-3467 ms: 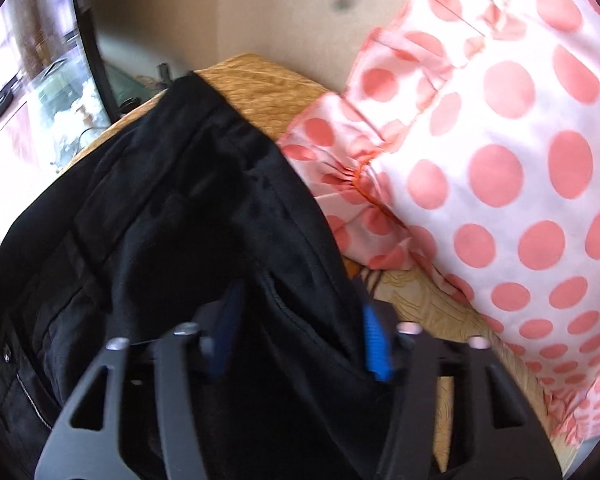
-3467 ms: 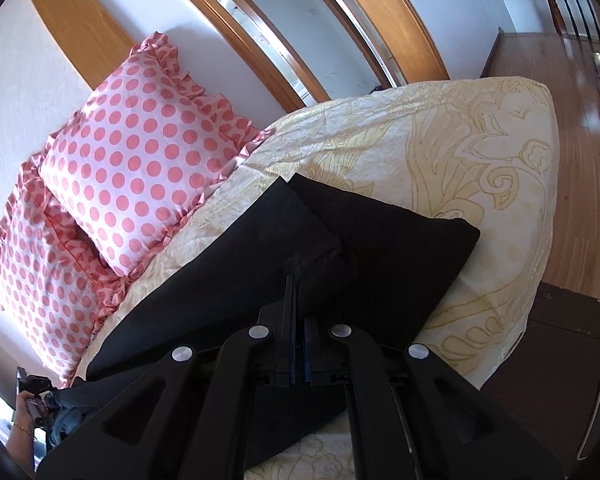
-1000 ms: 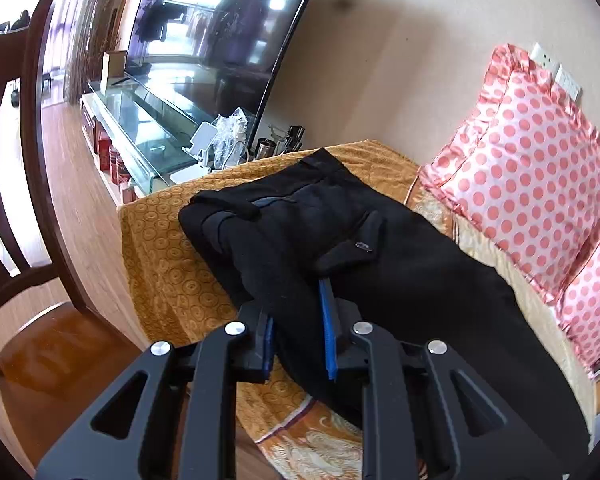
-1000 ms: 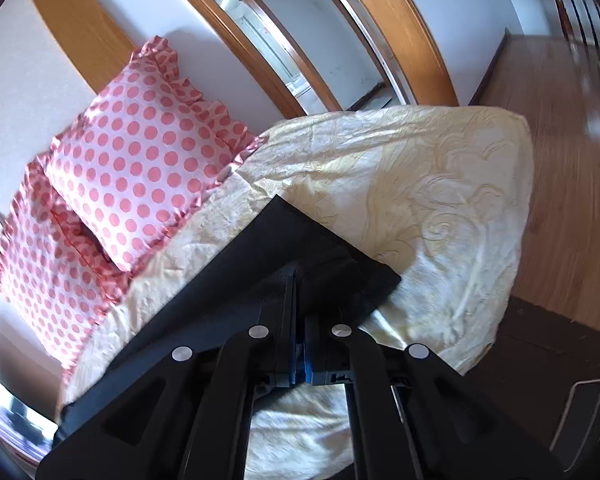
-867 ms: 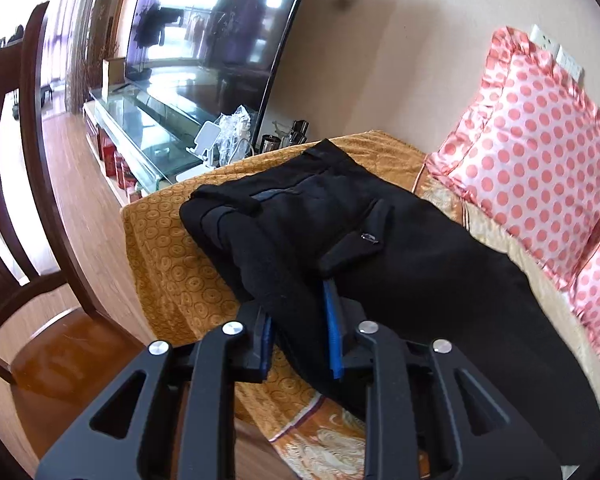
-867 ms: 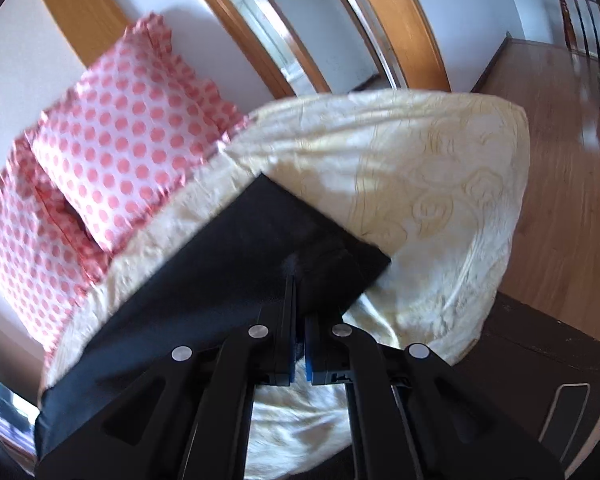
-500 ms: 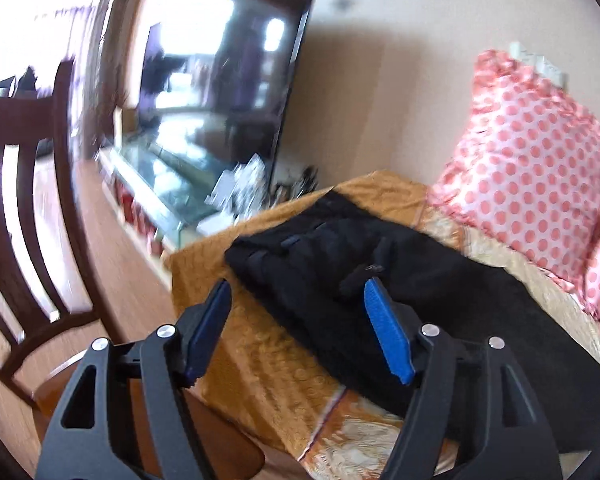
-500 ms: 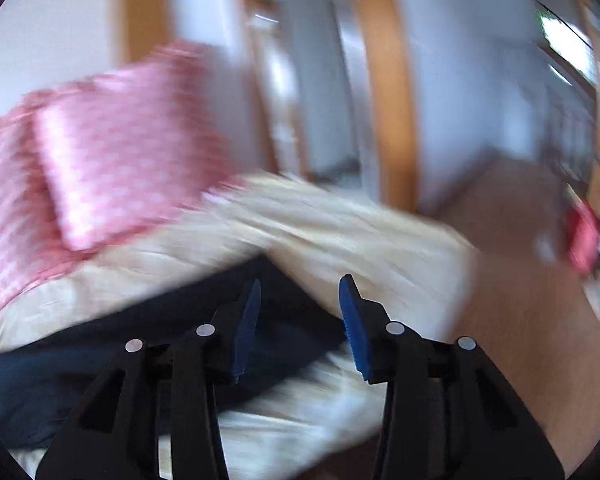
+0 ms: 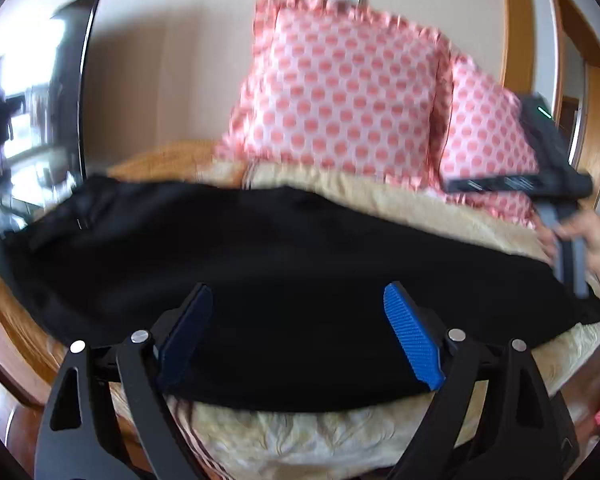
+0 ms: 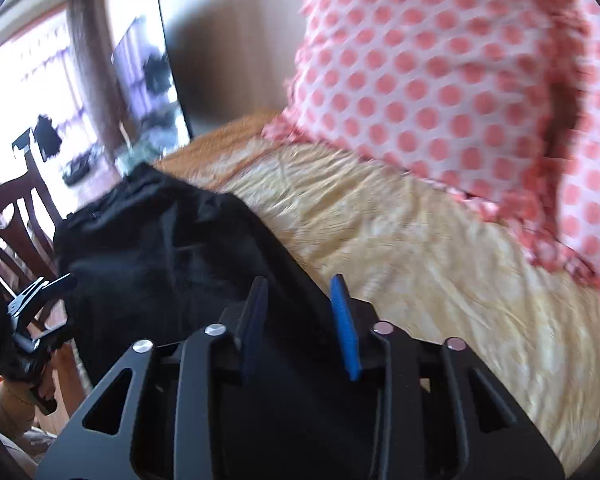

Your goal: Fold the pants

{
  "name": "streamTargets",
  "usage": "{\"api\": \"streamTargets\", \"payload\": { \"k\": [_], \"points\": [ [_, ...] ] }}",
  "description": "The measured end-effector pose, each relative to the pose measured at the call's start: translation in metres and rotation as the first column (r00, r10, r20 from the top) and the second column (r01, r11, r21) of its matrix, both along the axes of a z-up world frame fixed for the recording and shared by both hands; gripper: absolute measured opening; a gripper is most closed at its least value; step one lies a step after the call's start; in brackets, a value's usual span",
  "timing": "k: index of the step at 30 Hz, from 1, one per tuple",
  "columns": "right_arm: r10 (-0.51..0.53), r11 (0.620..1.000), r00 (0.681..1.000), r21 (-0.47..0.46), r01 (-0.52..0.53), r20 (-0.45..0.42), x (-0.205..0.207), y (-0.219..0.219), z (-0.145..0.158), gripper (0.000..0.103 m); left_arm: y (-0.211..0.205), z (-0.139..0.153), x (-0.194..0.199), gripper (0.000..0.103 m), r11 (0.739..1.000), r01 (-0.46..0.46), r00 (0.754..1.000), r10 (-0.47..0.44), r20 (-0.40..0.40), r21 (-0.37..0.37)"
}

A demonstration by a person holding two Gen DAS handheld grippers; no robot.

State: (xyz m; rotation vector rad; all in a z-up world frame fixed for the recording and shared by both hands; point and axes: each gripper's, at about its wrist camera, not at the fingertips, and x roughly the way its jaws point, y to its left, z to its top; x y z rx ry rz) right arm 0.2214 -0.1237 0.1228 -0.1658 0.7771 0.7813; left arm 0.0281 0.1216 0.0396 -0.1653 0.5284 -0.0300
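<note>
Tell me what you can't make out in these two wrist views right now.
- Left wrist view: the near hem of the black pants hides behind the left gripper.
- Right wrist view: motion blur smears the television; the right gripper covers the pants' near end.
- Both views: the polka-dot pillows are cut off.

I'm seeing matt black cloth pants (image 9: 284, 248) lying on a crinkled, faintly sheeny yellow bedspread (image 10: 412, 248); ribbed blue gripper pads (image 9: 414, 336); glossy wooden chair (image 10: 8, 216).
</note>
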Motion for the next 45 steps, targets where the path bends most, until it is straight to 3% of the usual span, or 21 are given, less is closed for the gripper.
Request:
{"api": "streamTargets", "payload": {
  "k": [3, 13, 15, 17, 23, 28, 32, 34, 38, 41, 45],
  "points": [
    [0.045, 0.996, 0.998, -0.08, -0.047, -0.033, 0.017, 0.034, -0.021, 0.032, 0.015, -0.018, 0.004, 0.085, 0.998, -0.003, 0.999, 0.0, -0.053, -0.066],
    [0.166, 0.97, 0.983, -0.167, -0.176, -0.072, 0.014, 0.071, -0.047, 0.032, 0.004, -0.026, -0.004, 0.093, 0.999, 0.042, 0.999, -0.041, -0.017, 0.029],
    [0.176, 0.966, 0.981, -0.178, -0.188, -0.08, 0.014, 0.073, -0.053, 0.03, 0.0, -0.025, -0.001, 0.094, 0.998, 0.042, 0.999, -0.041, -0.018, 0.047],
    [0.181, 0.967, 0.979, -0.162, -0.195, -0.095, 0.016, 0.073, -0.053, 0.002, -0.001, -0.026, -0.002, 0.095, 0.998, 0.043, 0.999, -0.042, -0.016, 0.055],
    [0.12, 0.972, 0.992, -0.207, -0.111, 0.027, 0.019, 0.075, -0.037, 0.002, -0.001, -0.027, -0.001, 0.097, 0.997, 0.046, 0.999, -0.046, -0.013, 0.059],
    [0.13, 0.954, 0.991, -0.275, -0.121, 0.015, 0.024, 0.083, -0.051, 0.002, -0.002, -0.028, -0.001, 0.098, 0.997, 0.047, 0.999, -0.047, -0.013, 0.063],
    [0.052, 0.966, 0.998, -0.253, -0.047, 0.017, 0.026, 0.06, -0.036, 0.007, -0.003, -0.027, 0.0, 0.099, 0.996, 0.051, 0.999, -0.05, -0.017, 0.07],
    [-0.024, 0.976, 0.998, -0.213, 0.035, 0.057, 0.026, 0.028, -0.017, 0.015, -0.003, -0.026, 0.0, 0.099, 0.996, 0.058, 0.998, -0.057, -0.021, 0.073],
    [-0.143, 0.983, 0.99, -0.117, 0.144, 0.014, 0.023, -0.043, 0.002, 0.017, 0.005, -0.016, -0.005, 0.099, 0.997, 0.08, 0.997, -0.08, 0.007, -0.006],
    [-0.175, 0.97, 0.985, -0.169, 0.172, -0.003, 0.012, -0.073, -0.008, 0.017, 0.001, -0.006, -0.009, 0.099, 0.995, 0.101, 0.993, -0.099, 0.058, -0.027],
    [-0.167, 0.965, 0.985, -0.211, 0.155, -0.038, -0.003, -0.086, -0.03, 0.017, -0.023, -0.001, -0.005, 0.099, 0.988, 0.151, 0.985, -0.153, 0.077, 0.036]
  ]
}}
